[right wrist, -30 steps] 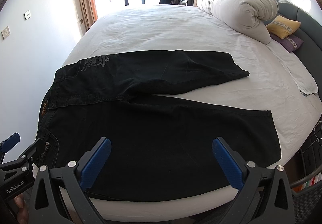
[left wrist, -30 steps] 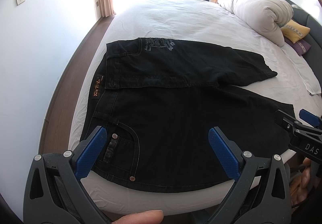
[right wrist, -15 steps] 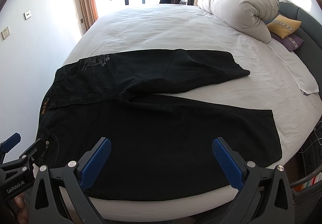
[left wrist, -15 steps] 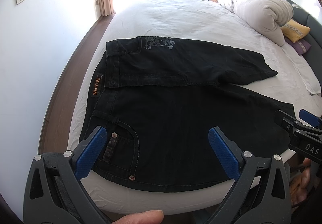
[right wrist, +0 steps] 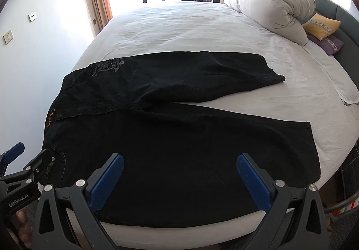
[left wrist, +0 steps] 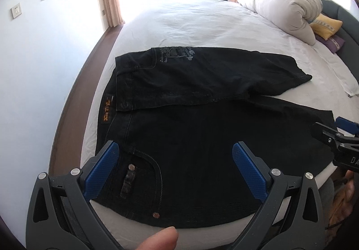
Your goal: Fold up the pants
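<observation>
Black pants (left wrist: pixel 202 128) lie flat on the white bed (left wrist: pixel 202 23), waistband to the left, both legs running right; they also show in the right wrist view (right wrist: pixel 179 137). The far leg (right wrist: pixel 202 74) angles away from the near leg. My left gripper (left wrist: pixel 175 153) is open and empty, above the near waist pocket. My right gripper (right wrist: pixel 179 164) is open and empty, above the near leg's middle. Each gripper shows at the edge of the other's view: the right one (left wrist: pixel 336 137) and the left one (right wrist: pixel 27 167).
A rolled white duvet (right wrist: pixel 273 9) and yellow (right wrist: pixel 320 25) and purple pillows lie at the bed's far right. A white wall (left wrist: pixel 33 70) and wood floor strip run along the left. A window with curtains is at the back. A basket (right wrist: pixel 341 207) stands at lower right.
Both grippers stay open and nearly still. The views have shifted only slightly; the pants have not moved.
</observation>
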Tool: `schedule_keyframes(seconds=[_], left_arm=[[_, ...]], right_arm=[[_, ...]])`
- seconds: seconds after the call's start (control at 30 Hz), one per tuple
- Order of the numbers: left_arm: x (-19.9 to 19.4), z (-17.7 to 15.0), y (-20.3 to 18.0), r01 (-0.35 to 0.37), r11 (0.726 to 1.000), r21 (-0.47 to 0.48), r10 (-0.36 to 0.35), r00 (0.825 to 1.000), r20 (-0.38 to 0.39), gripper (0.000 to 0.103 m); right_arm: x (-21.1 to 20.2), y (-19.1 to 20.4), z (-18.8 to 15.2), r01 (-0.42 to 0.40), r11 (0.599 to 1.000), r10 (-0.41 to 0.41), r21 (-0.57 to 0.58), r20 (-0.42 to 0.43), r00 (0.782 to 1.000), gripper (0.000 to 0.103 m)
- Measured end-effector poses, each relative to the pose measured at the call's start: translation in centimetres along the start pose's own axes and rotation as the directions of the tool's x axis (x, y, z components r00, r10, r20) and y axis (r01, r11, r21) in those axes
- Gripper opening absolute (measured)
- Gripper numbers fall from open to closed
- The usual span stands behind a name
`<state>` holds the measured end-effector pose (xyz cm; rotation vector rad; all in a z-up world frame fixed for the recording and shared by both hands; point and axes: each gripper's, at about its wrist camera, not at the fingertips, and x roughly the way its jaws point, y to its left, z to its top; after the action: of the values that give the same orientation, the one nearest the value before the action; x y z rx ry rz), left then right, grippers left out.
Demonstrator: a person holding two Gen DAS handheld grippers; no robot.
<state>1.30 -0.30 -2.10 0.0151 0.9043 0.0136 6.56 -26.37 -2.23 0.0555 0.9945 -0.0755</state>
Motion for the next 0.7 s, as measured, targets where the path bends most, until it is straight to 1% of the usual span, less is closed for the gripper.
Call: schedule_keyframes(seconds=[0.03,0.07,0.17,0.2,0.23,0.27,0.33,0.4,0.47,0.53,0.57,0.6,0.67,0.7], left_arm=[[0.5,0.5,0.2,0.002,1.000,0.028,-0.002,1.000,-0.002,0.103],[1.2,1.2,0.5,0.020,0.999,0.050,-0.019,1.000,-0.012,0.103],[3.4,4.3,2.2,0.152,0.985,0.078,-0.149,0.988,-0.045,0.103],[4.4,5.9,2.9,0.212,0.973,0.092,-0.208,0.977,-0.050,0.103],[5.3,7.1,3.5,0.248,0.963,0.107,-0.244,0.969,-0.048,0.103],[6.5,8.6,4.0,0.244,0.961,0.132,-0.240,0.970,-0.046,0.103],[8.8,11.1,4.4,0.175,0.965,0.193,-0.165,0.984,-0.067,0.103],[11.6,14.3,5.0,0.162,0.952,0.261,-0.137,0.984,-0.112,0.103],[13.9,17.1,5.5,0.142,0.940,0.309,-0.112,0.987,-0.114,0.103],[16.8,19.7,5.9,0.174,0.912,0.371,-0.125,0.980,-0.154,0.103],[18.4,20.9,5.9,0.181,0.895,0.407,-0.114,0.977,-0.183,0.103],[20.0,21.7,5.9,0.199,0.879,0.433,-0.109,0.969,-0.223,0.102],[22.6,23.3,5.9,0.237,0.851,0.468,-0.106,0.952,-0.288,0.102],[24.1,23.8,6.2,0.262,0.839,0.478,-0.109,0.940,-0.323,0.096]], right_arm=[[0.2,-0.2,0.2,-0.019,1.000,0.019,-0.006,0.001,1.000,0.103],[0.5,-0.5,0.6,-0.042,0.999,0.042,-0.018,0.002,0.999,0.103],[1.5,-1.3,1.8,-0.071,0.996,0.072,-0.046,0.005,0.997,0.103],[1.8,-1.7,2.4,-0.081,0.995,0.082,-0.058,0.011,0.997,0.103],[2.2,-2.0,3.0,-0.088,0.994,0.089,-0.070,0.019,0.996,0.103],[2.5,-2.4,3.6,-0.094,0.992,0.097,-0.082,0.026,0.995,0.103],[3.3,-3.1,5.0,-0.118,0.987,0.123,-0.109,0.037,0.992,0.101],[4.4,-3.5,6.7,-0.134,0.978,0.141,-0.160,0.034,0.989,0.094],[5.6,-3.6,8.0,-0.157,0.964,0.166,-0.213,0.022,0.986,0.089],[6.8,-3.5,9.1,-0.172,0.950,0.181,-0.259,0.009,0.983,0.084],[7.6,-3.4,9.9,-0.181,0.940,0.188,-0.289,-0.003,0.982,0.080],[8.1,-3.4,10.2,-0.194,0.933,0.200,-0.304,-0.011,0.980,0.077],[9.5,-3.4,11.4,-0.217,0.917,0.219,-0.334,-0.030,0.975,0.076],[9.9,-3.5,11.7,-0.225,0.913,0.226,-0.340,-0.035,0.973,0.075]])
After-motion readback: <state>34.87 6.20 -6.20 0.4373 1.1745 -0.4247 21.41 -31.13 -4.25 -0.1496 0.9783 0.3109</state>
